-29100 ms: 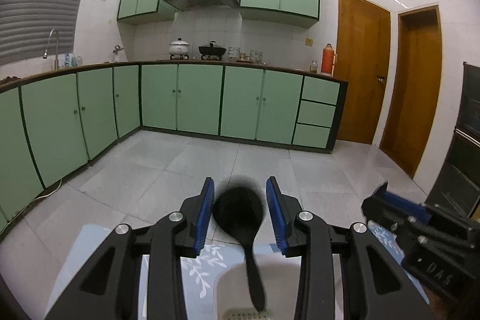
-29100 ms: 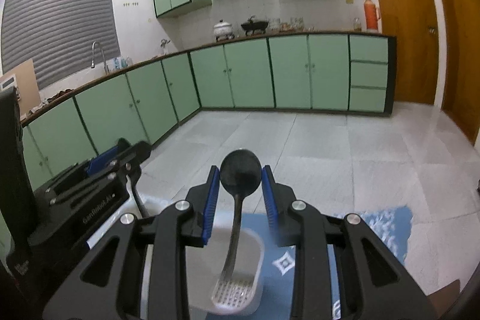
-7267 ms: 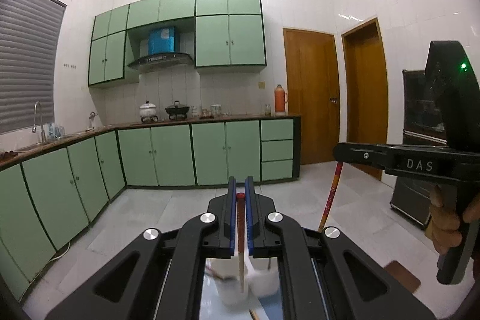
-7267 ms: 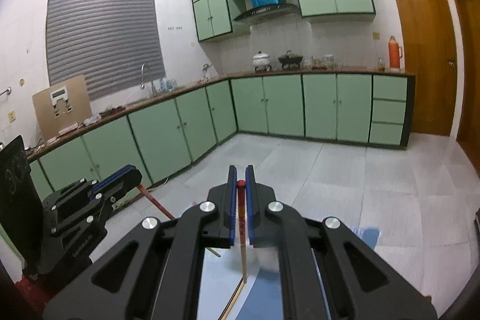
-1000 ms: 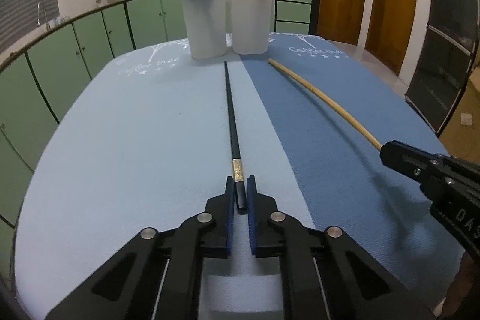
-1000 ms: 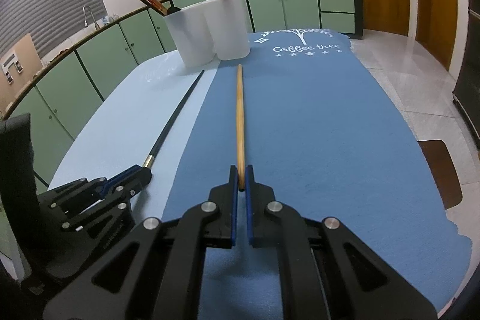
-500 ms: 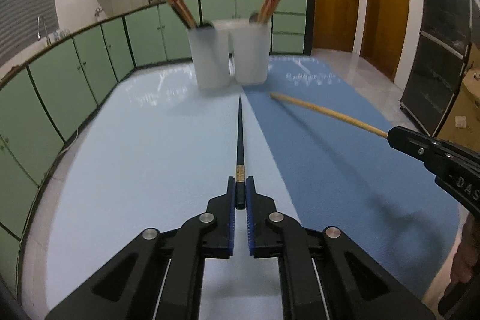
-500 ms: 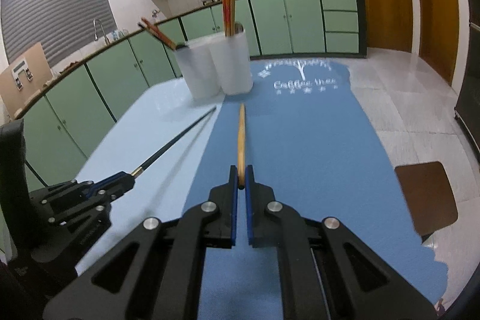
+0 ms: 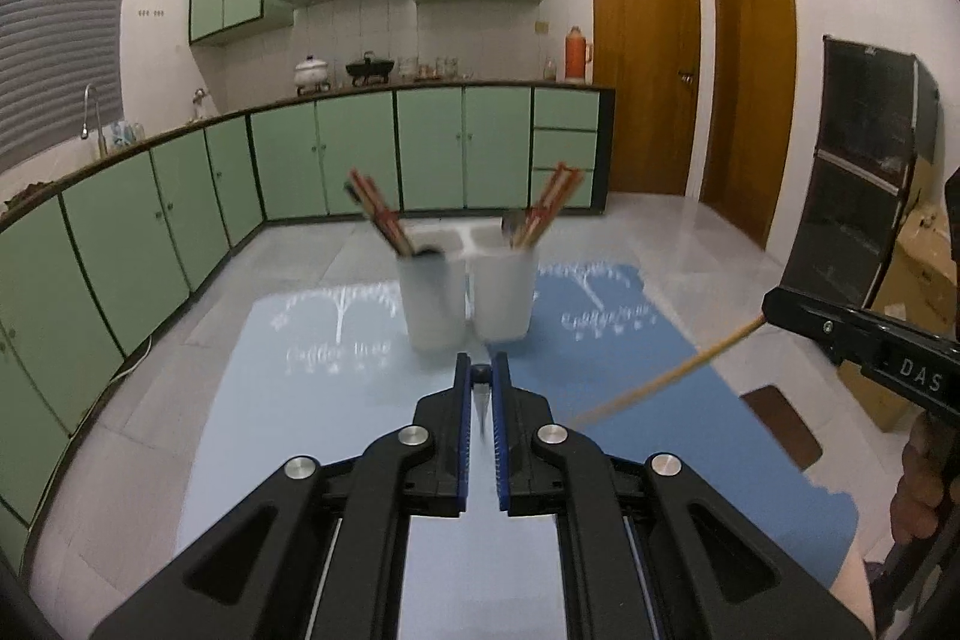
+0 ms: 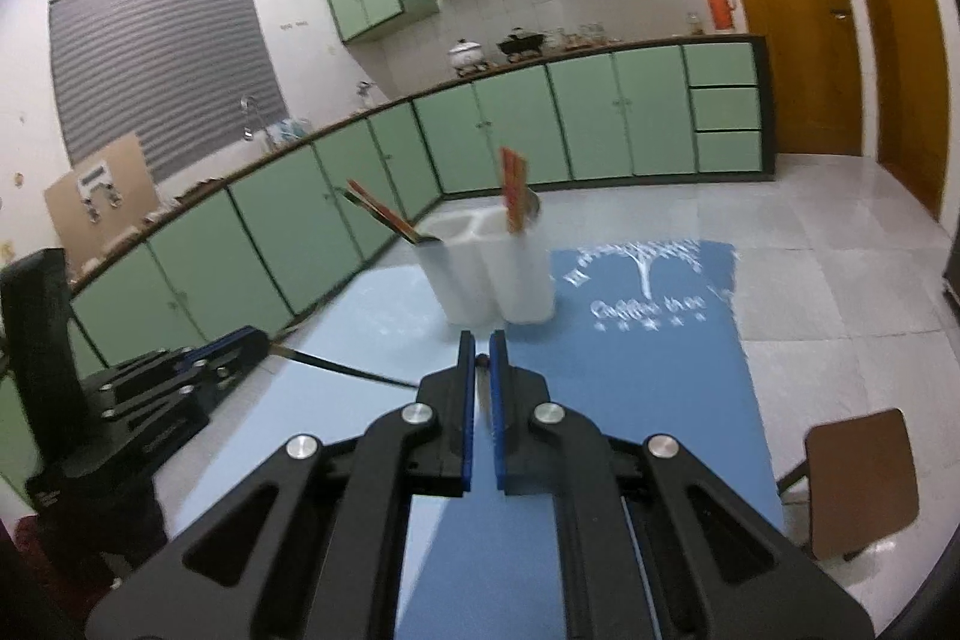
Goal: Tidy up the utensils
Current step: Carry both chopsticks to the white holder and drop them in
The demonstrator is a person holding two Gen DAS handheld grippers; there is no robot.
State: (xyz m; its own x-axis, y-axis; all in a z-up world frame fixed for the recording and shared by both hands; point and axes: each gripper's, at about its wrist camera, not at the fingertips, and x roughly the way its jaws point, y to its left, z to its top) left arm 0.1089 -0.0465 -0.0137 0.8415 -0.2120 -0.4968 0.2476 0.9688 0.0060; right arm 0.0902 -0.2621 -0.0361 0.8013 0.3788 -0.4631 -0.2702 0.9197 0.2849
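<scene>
Gripping a black chopstick point(image 9: 480, 403) between its blue ribbed pads, the left gripper point(image 9: 481, 377) sits at lower centre of the left wrist view, jaws nearly together with only the stick's end filling the narrow gap; the stick points away from the camera and shows foreshortened. Beyond it, mid-frame, stands a white translucent utensil holder point(image 9: 468, 301) with rounded lobes, red-brown chopsticks point(image 9: 378, 214) fanning out of its left and right compartments. It rests on a table mat point(image 9: 288, 400), pale blue on the left half and deeper blue on the right, printed with a white tree design. At the right edge this view alone shows the right gripper's black body and a hand point(image 9: 918, 484) around its handle, with a tan wooden chopstick point(image 9: 666, 379) slanting from it toward lower centre. In the right wrist view the right gripper point(image 10: 481, 358) is at lower centre, pads clamped on that wooden stick, of which only the small end shows between the tips. The holder point(image 10: 489, 280) is just above the fingertips, on the pale half beside the colour seam. Only here does the black stick appear lengthwise point(image 10: 342, 369), running thin and dark from the left gripper at lower left point(image 10: 240, 345) toward centre, and a brown chair seat point(image 10: 858, 478) shows at lower right.
</scene>
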